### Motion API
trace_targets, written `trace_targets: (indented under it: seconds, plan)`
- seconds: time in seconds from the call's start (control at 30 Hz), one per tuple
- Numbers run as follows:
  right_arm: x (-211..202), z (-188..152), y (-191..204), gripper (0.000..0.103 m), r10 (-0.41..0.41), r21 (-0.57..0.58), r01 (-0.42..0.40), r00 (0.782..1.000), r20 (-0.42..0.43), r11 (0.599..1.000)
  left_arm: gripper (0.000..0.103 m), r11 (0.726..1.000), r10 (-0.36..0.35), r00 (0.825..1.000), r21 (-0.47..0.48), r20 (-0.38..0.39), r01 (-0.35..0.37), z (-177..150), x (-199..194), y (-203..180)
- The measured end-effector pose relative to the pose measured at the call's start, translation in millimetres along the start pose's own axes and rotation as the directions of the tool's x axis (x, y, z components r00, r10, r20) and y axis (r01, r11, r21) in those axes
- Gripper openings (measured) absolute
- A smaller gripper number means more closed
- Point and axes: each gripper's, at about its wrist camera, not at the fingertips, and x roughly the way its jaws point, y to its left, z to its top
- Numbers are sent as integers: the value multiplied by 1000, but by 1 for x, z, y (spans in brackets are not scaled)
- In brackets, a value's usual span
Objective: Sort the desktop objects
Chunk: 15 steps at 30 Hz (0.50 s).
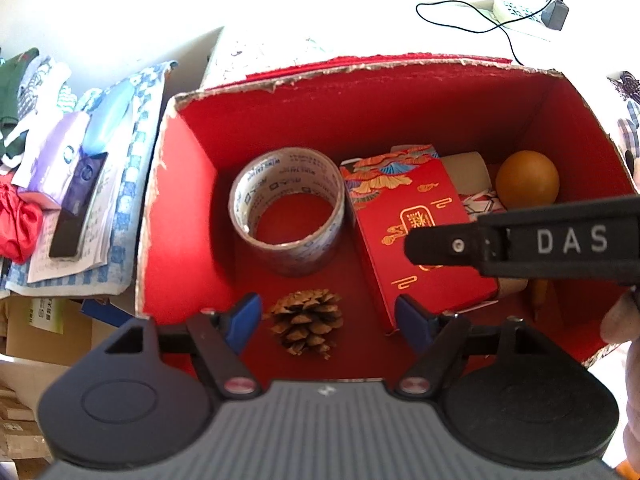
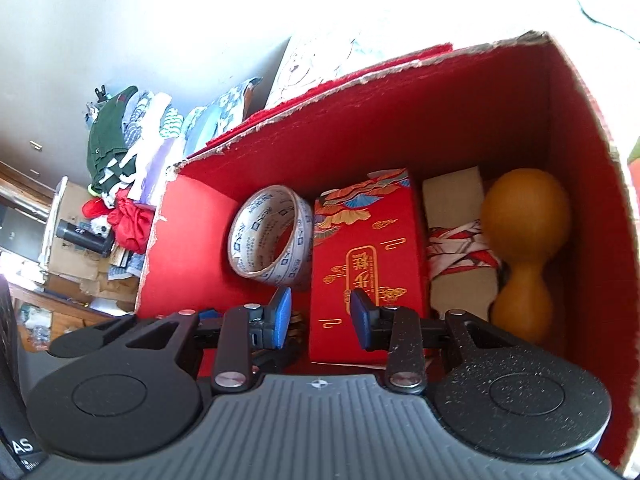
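A red cardboard box (image 1: 180, 200) holds a roll of printed tape (image 1: 286, 210), a red gift carton with gold print (image 1: 416, 232), a pine cone (image 1: 306, 322), an orange gourd (image 1: 527, 180) and a cardboard tube (image 1: 470, 172) tied with ribbon. My left gripper (image 1: 328, 312) hangs open inside the box, its blue pads either side of the pine cone without touching it. My right gripper (image 2: 320, 312) is open over the gift carton (image 2: 366, 256) with nothing between its fingers. The tape (image 2: 270, 236) and gourd (image 2: 522, 248) flank that carton.
Left of the box is a stack of folded cloth, papers and a dark flat case (image 1: 78, 204). Cardboard cartons (image 1: 44, 320) stand below it. A white power strip with a black adapter and cable (image 1: 556, 12) lies behind the box. A hand (image 1: 624, 320) shows at the right edge.
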Motion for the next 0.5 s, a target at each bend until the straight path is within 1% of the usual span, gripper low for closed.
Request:
trace_targets:
  seconds: [0.1, 0.33, 0.5]
  plan:
    - [-3, -1, 0, 37, -15, -2, 15, 1000, 21, 1000, 85, 1000, 19, 1000, -1, 16, -19, 0, -3, -1]
    - [-5, -5, 0, 37, -40, 3, 40, 998, 41, 999, 85, 1000, 25, 999, -7, 24, -25, 0, -4, -1]
    - [-9, -9, 5, 37, -75, -10, 76, 996, 53, 997, 85, 1000, 23, 999, -15, 24, -23, -1, -5, -1]
